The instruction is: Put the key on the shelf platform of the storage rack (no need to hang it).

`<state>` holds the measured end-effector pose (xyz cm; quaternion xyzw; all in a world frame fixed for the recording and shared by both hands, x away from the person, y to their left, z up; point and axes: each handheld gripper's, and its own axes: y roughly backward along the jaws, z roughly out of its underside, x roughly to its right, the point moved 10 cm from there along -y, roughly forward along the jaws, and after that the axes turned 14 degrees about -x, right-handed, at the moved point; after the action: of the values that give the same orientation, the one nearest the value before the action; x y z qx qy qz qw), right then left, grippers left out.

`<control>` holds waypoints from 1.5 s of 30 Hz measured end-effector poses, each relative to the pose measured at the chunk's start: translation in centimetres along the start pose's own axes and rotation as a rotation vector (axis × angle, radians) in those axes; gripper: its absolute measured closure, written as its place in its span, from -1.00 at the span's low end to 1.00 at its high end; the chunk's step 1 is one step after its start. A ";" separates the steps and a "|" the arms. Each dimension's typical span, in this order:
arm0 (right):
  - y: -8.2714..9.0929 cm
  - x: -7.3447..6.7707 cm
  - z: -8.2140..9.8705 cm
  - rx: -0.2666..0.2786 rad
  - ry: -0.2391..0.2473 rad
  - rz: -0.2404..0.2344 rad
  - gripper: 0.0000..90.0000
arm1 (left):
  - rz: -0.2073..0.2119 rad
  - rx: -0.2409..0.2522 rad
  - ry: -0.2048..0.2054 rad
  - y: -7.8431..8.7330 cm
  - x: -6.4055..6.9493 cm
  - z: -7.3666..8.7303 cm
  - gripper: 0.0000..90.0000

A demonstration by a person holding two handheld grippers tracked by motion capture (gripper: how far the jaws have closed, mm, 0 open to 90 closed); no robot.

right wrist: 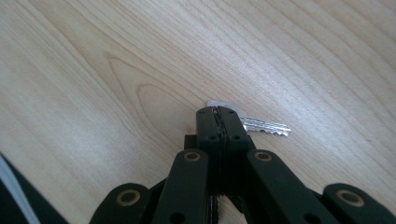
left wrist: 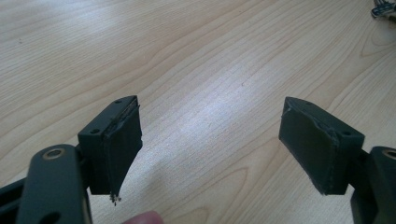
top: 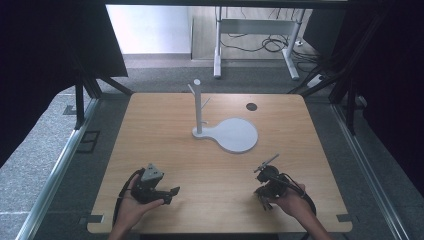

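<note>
A silver key [right wrist: 266, 126] lies flat on the wooden table [top: 210, 170], its blade pointing right in the right gripper view. My right gripper [right wrist: 219, 112] is shut, its two jaws pressed together, with the tips at the key's head. Nothing shows between the pads, and whether they touch the key I cannot tell. In the high view a hand holds this gripper [top: 264, 181] near the table's front right. My left gripper [left wrist: 210, 140] stands wide open over bare wood with nothing between its pads. It sits at the front left in the high view [top: 172, 192].
A white stand [top: 198, 107] with short pegs rises from a round white base [top: 237, 135] at the table's middle back. A small black disc [top: 251, 106] lies behind it to the right. Dark curtains and frame legs flank the table.
</note>
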<state>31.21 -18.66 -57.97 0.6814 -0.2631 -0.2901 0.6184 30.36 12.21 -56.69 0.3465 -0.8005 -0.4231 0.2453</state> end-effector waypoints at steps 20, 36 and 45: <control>5.8 1.2 -1.2 0.036 0.034 0.013 0.99 | -0.001 0.003 -0.001 0.2 -0.1 0.0 -0.52; 7.8 2.0 -2.6 0.040 0.046 -0.001 0.99 | -0.002 0.006 0.000 0.3 0.0 -0.1 -0.52; 8.7 2.6 -3.7 0.051 0.048 -0.006 0.99 | 0.000 0.004 -0.001 0.1 0.0 -0.1 -0.52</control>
<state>35.65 -18.80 -49.21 0.7045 -0.2535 -0.2688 0.6059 30.33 12.20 -56.53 0.3466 -0.8015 -0.4218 0.2441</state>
